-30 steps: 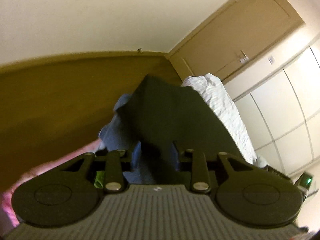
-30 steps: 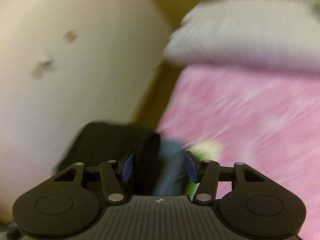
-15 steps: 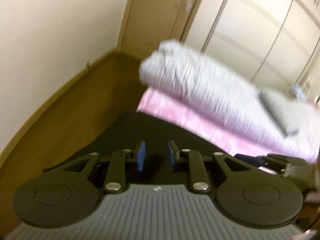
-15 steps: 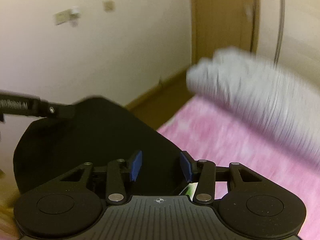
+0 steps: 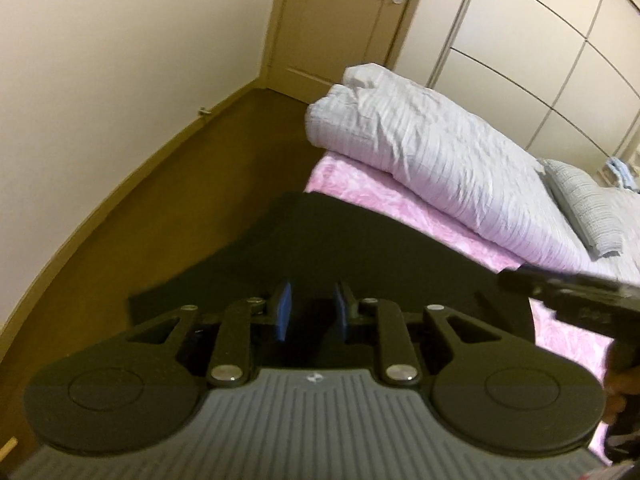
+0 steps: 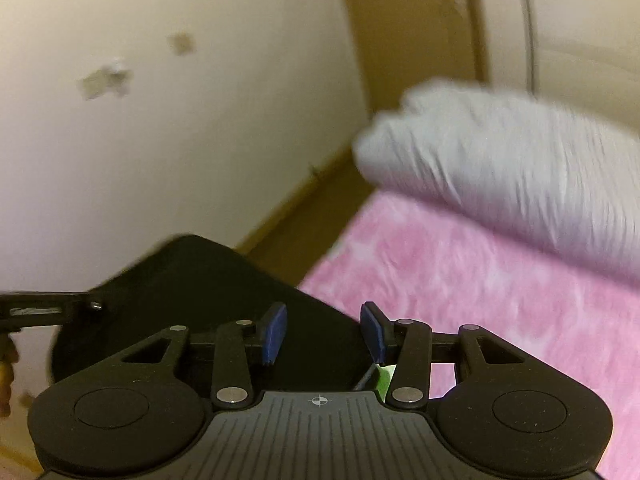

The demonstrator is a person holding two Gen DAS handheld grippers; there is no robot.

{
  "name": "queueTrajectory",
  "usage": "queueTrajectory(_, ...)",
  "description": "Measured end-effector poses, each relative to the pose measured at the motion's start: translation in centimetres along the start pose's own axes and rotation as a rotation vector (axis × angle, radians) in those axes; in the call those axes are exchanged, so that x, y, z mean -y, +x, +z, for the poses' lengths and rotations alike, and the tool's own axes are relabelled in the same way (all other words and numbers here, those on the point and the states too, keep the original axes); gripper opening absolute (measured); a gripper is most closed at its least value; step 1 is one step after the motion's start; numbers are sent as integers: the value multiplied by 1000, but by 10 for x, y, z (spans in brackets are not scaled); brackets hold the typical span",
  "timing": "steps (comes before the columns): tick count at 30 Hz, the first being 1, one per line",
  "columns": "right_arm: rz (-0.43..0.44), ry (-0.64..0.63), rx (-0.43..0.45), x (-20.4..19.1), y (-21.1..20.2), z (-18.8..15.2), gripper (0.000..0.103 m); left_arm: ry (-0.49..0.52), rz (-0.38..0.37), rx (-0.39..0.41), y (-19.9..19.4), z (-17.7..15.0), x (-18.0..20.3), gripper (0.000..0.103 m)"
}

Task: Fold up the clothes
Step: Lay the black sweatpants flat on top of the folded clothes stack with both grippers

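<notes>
Both my grippers, left (image 5: pixel 310 310) and right (image 6: pixel 324 332), pinch one edge of the black garment (image 5: pixel 360 256), pads not fully together, only cloth between. I hold it taut above the pink bed (image 5: pixel 400 204), so it can land flat for folding.

right view blurred, duvet (image 6: pixel 500 168) smeared

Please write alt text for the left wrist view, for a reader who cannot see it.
The left gripper holds a black garment between its blue pads, spread out above a bed with a pink sheet. A rolled white duvet lies behind it, and the right gripper reaches in at the right edge. A wooden floor and door fill the background.
</notes>
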State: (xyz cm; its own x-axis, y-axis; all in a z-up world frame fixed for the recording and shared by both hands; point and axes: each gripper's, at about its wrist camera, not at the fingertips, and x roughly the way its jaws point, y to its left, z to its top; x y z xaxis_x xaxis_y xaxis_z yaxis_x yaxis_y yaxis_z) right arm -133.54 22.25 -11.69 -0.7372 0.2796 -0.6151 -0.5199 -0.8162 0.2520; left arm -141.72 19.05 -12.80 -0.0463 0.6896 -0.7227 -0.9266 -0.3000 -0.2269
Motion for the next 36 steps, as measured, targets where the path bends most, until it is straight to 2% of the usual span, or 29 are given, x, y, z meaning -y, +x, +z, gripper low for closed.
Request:
queueTrajectory(3, 40, -94, -46, -27, -23, -18, 46, -50, 17, -35, -25, -25, -1, 17)
queueTrajectory(5, 64, -154, -78, -44, -37, -31, 46, -58, 57, -48, -33, -39, 2, 18)
queueTrajectory(7, 63, -170, -126, -50, -31, -45, 46, -55, 106, -53, -38, -52, 7, 18)
queueTrajectory(10, 50, -194, -232, -51, -9, -64, 46, -47, 152, -56, -37, -53, 17, 18)
queueTrajectory(14, 68, -117, -227, -48, -37, -63, 46, -20, 191, -43, -49, -49, 35, 19)
queueTrajectory(22, 102, 33, -217, -44, -93, -62, 47, -67, 232, -49, -104, -65, 57, 24)
queueTrajectory(36, 99, -70, -157, -70, -184, -73, 47, -15, 294, -14, -180, -106, 110, 33)
